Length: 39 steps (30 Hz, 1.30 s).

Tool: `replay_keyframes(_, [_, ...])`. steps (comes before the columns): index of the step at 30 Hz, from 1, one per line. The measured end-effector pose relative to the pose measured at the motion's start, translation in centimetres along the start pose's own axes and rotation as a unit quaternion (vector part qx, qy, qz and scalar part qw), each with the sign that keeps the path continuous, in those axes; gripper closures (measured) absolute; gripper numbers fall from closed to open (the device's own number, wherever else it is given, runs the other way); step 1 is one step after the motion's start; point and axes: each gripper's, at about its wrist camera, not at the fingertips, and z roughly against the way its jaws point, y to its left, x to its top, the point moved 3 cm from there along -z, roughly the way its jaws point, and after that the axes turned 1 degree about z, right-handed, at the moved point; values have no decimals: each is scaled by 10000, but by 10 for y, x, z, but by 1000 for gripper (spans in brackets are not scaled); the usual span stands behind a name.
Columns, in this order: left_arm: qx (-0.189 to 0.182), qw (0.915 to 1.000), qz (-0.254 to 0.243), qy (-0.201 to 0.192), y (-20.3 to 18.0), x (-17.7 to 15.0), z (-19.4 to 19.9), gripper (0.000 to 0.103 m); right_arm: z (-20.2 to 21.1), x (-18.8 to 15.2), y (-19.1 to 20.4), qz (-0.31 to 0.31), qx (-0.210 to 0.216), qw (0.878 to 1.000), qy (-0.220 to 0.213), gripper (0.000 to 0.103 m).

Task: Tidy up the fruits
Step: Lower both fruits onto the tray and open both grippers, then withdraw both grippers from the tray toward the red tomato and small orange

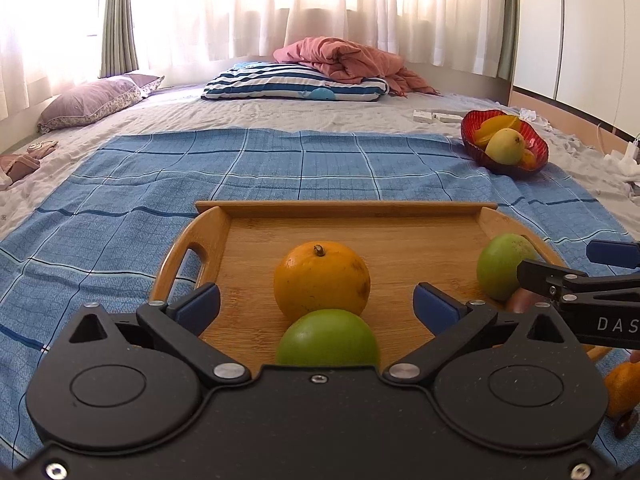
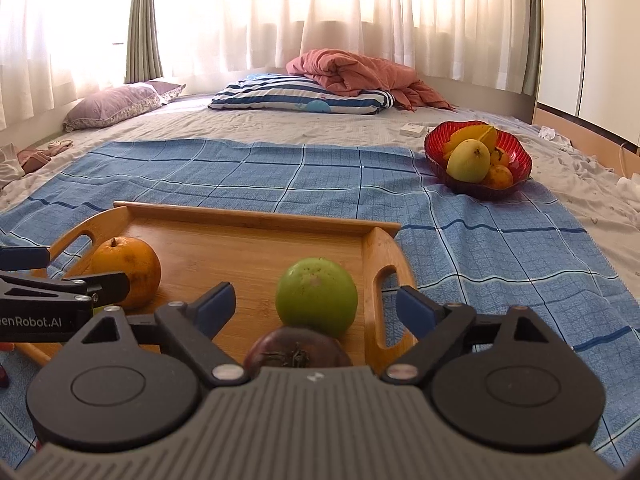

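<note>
A wooden tray (image 1: 360, 224) (image 2: 248, 216) lies on a blue checked cloth (image 1: 160, 200). In the left wrist view an orange (image 1: 320, 280) stands mid-tray with a green fruit (image 1: 328, 340) just in front of it. My left gripper (image 1: 316, 300) is open, its pads well clear on both sides of the two fruits. A second green fruit (image 1: 504, 264) (image 2: 316, 296) sits near the tray's right handle, and a dark tomato-like fruit (image 2: 296, 350) is close in front of it. My right gripper (image 2: 316, 302) (image 1: 576, 264) is open around these two without touching them. In the right wrist view, the orange (image 2: 128, 272) and left gripper (image 2: 60, 272) are at the left.
A red glass bowl (image 1: 468, 128) (image 2: 516, 152) holding a starfruit, a yellow-green fruit and small orange fruits stands at the cloth's far right corner. A small orange fruit (image 1: 624, 388) lies off the tray at the right. Pillows and a pink quilt (image 1: 344, 60) lie further back on the bed.
</note>
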Motion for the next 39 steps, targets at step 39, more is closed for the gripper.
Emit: replay_keyframes(39, [-265, 9993, 27, -245, -5, -76, 68, 0, 84, -79, -20, -197, -120, 9954, -935, 0])
